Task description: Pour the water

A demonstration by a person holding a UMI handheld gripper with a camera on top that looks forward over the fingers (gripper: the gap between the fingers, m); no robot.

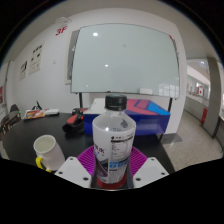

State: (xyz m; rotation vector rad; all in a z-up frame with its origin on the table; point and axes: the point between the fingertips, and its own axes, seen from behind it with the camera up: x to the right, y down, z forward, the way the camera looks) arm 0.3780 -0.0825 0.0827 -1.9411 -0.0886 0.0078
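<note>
Jaws clamped on water bottle, both pink pads pressing sides. Bottle upright, black cap on, over dark surface. White mug just left, apart.

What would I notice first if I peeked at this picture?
First, the clear water bottle with its dark cap, held upright between the gripper fingers, whose pink pads press its sides. Beside it on the dark table stands a yellowish mug. Beyond hangs a big whiteboard.
</note>
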